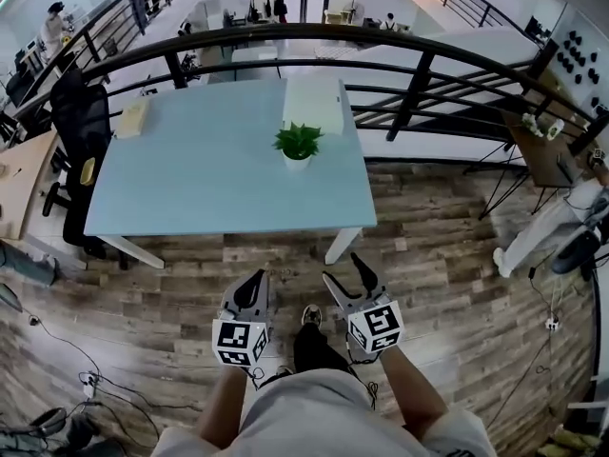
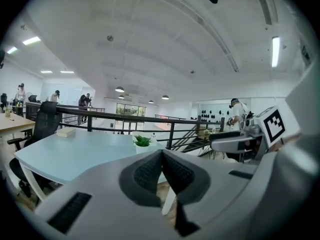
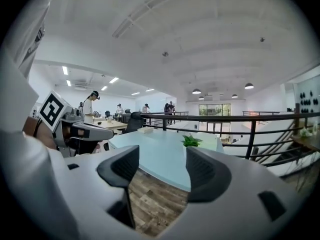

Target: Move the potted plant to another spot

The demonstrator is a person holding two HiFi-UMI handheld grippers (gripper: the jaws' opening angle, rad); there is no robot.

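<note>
A small green potted plant [image 1: 298, 146] in a white pot stands upright on the light blue table [image 1: 209, 169], toward its far right. Both grippers hang over the wooden floor, short of the table's near edge and well apart from the plant. My left gripper [image 1: 253, 282] is shut, its dark pads meeting with nothing between them [image 2: 161, 156]. My right gripper [image 1: 344, 268] is open and empty. In the right gripper view the plant [image 3: 191, 141] shows far off, beyond the gap between the jaws [image 3: 162, 166]. The left gripper view has the plant [image 2: 142, 142] just above the jaws.
A white box [image 1: 312, 103] lies behind the plant and a tan box [image 1: 132, 118] at the table's far left corner. A black office chair [image 1: 81, 122] stands at the table's left. A black railing [image 1: 419, 74] curves behind the table. Cables [image 1: 90, 384] trail on the floor at the lower left.
</note>
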